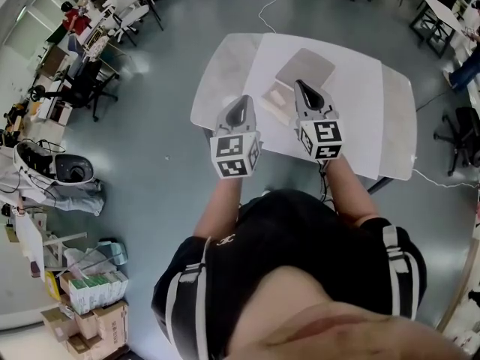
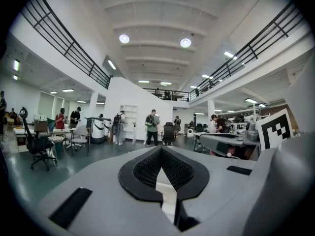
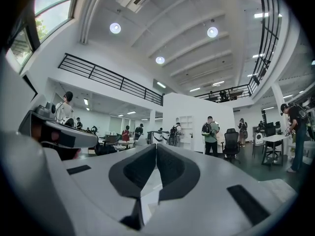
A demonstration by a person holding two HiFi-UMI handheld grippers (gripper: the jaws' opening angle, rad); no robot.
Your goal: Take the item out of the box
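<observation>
With the left claw (image 1: 242, 103) and right claw (image 1: 302, 88) both clenched empty above the table (image 1: 360, 115), the flat tan box (image 1: 305, 68) just ahead, its item unseen, looks light and stiff, best pinched at a lid edge.

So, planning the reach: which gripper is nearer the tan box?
The right gripper, its tip beside the tan box; the left gripper sits further back, by the table edge.
</observation>
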